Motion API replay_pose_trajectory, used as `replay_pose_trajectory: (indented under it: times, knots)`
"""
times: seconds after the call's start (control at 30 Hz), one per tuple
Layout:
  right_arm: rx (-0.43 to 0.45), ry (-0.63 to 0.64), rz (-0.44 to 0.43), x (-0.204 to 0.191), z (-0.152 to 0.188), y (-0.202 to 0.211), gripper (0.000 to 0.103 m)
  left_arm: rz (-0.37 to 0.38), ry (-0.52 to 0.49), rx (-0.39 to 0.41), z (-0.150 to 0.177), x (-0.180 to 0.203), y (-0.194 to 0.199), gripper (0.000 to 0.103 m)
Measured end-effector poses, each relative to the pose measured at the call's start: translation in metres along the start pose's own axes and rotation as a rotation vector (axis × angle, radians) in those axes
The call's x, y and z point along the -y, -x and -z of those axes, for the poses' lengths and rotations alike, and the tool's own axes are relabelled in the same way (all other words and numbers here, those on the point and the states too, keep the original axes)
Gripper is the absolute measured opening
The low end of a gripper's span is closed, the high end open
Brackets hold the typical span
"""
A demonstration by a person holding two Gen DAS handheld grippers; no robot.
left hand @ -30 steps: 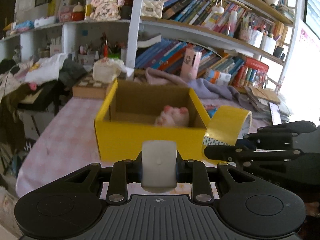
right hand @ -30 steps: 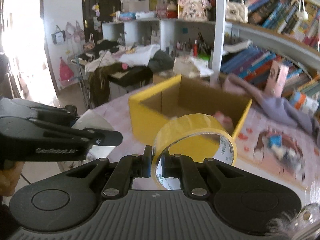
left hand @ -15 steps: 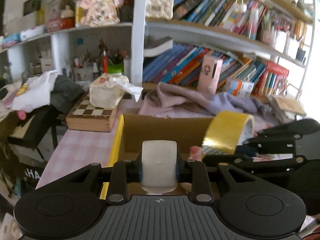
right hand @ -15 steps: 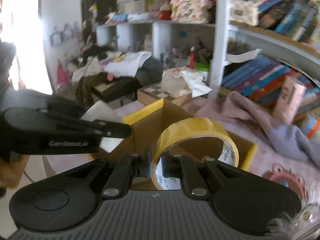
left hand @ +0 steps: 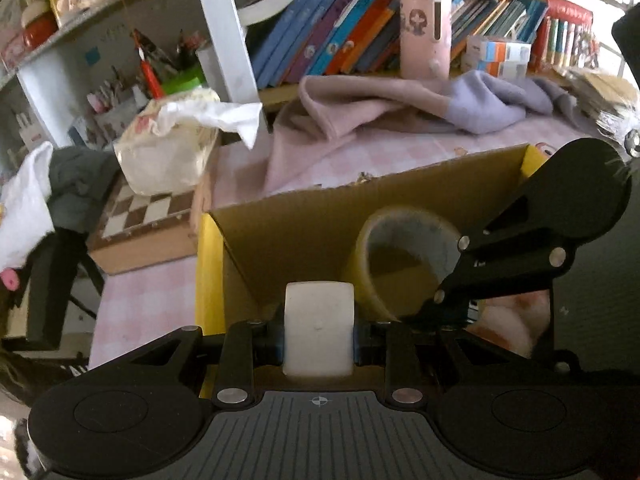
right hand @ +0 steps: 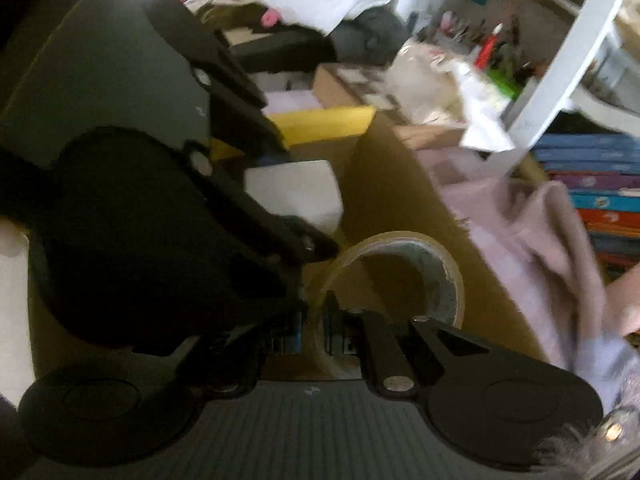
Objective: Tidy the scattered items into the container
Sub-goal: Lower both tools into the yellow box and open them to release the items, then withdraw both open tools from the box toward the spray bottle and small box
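Both tongs over yellow carton: left tongs hold white block, right tongs pinch tape roll. I lower before releasing.

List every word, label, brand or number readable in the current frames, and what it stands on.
None can be read.
Book spines on the shelf: print too small and blurred.
Pink carton: a round emblem, no legible words.
Orange-and-white boxes: lettering blurred.
Tape roll, white block, yellow cardboard box: no lettering visible.
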State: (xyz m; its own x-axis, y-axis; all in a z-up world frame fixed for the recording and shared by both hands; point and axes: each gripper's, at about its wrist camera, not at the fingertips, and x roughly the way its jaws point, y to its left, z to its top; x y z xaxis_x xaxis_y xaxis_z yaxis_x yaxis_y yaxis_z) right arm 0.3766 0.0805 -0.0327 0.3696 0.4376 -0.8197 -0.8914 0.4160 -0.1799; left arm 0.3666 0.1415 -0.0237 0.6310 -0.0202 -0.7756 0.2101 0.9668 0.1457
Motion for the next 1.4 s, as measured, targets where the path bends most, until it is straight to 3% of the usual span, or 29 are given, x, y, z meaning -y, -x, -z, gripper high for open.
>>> replay_pose_trajectory:
  times: [0.07, 0.17, 0.27, 0.4, 0.67, 0.9, 1.1, 1.4]
  knots:
    - [-0.004, -0.002, -0.014, 0.002, 0.001, -0.004, 0.014, -0.010, 0.003, -0.009, -0.001, 0.000, 0.000, 0.029]
    - [-0.011, -0.003, -0.015, 0.003, 0.003, -0.006, 0.016, -0.018, 0.000, -0.015, 0.000, 0.001, -0.001, 0.037]
    - [0.014, 0.002, -0.005, 0.003, 0.002, -0.005, 0.022, -0.047, 0.000, 0.001, -0.003, 0.002, 0.001, 0.056]
    - [0.051, -0.002, -0.019, 0.003, 0.006, 0.006, 0.040, -0.057, -0.004, 0.028, -0.005, 0.004, 0.009, 0.078]
    - [0.135, -0.034, 0.000, -0.007, 0.015, 0.050, 0.047, -0.093, -0.019, 0.090, -0.007, 0.018, 0.049, 0.087]
    - [0.222, -0.076, 0.049, -0.026, 0.031, 0.096, 0.059, -0.101, -0.014, 0.141, 0.001, 0.030, 0.088, 0.096]
    - [0.267, -0.144, 0.129, -0.039, 0.050, 0.126, 0.063, -0.124, -0.021, 0.178, 0.011, 0.041, 0.117, 0.098]
    - [0.325, -0.211, 0.278, -0.066, 0.083, 0.171, 0.074, -0.097, 0.018, 0.247, 0.040, 0.057, 0.166, 0.100]
